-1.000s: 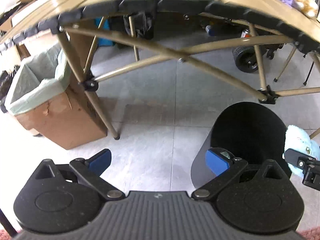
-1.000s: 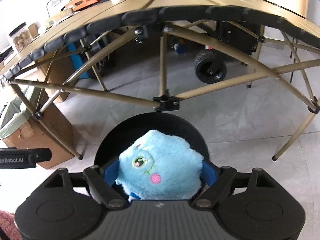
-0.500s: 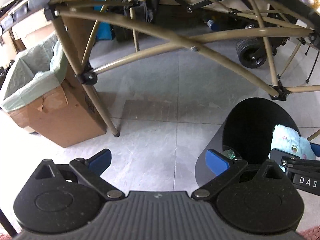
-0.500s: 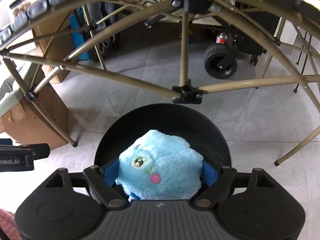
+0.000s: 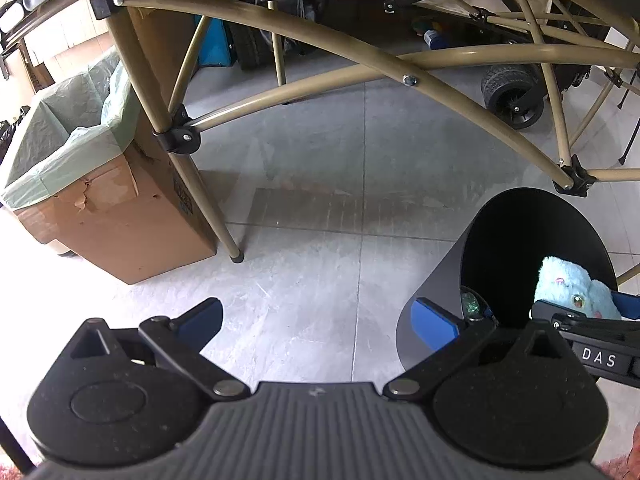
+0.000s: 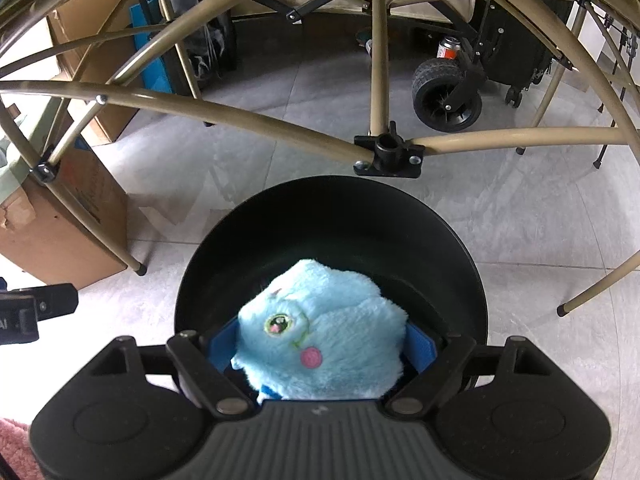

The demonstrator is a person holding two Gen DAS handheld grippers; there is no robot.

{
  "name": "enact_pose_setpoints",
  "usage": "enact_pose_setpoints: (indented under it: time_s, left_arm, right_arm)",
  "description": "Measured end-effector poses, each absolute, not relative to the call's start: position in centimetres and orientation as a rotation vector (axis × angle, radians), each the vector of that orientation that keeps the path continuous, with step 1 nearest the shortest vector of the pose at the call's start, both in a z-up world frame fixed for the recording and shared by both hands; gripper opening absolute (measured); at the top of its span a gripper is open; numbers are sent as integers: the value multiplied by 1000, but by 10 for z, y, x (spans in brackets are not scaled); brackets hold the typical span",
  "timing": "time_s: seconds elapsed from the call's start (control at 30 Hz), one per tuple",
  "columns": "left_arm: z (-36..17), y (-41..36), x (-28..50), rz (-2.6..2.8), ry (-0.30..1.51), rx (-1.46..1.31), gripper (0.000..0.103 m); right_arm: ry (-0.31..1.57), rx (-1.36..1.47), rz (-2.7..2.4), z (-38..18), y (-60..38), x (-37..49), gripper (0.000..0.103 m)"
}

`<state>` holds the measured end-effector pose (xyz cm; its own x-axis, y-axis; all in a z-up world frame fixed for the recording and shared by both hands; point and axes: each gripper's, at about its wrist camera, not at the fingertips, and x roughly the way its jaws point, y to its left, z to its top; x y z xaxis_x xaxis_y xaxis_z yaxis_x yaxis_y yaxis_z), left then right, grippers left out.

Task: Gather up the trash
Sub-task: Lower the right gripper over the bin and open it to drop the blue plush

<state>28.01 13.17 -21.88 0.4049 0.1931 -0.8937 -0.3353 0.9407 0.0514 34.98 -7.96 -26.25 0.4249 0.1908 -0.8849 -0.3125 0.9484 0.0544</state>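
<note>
Right tool point(image 6: 322, 346) grips blue plush point(image 6: 320, 328) inside black bin point(image 6: 460, 256).

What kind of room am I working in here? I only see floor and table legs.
Likely a garage-like storage or workshop space, seen from under a folding camp table: grey tiled floor, a cardboard box lined with a green bag, a wheeled cart, and a black bin.
</note>
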Motion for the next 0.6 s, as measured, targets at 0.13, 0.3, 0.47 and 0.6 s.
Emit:
enact_pose_setpoints:
  time_s: [0.13,0.3,0.47,0.6]
  left_arm:
    - [-219,131,280,334,1106,-143,102]
    - [-218,130,280,336,1107,-141,102]
    - [-218,129,280,334,1107,-143,102]
    - [-219,129,280,331,1108,-140,102]
  right_arm:
    - [1092,-127,312,-264,-80,352,84]
    - [1091,-112,308,-263,-80,354,90]
    - [1108,-96,309,-266,-83,355,103]
    - [1113,-92,303,-268,-85,354,103]
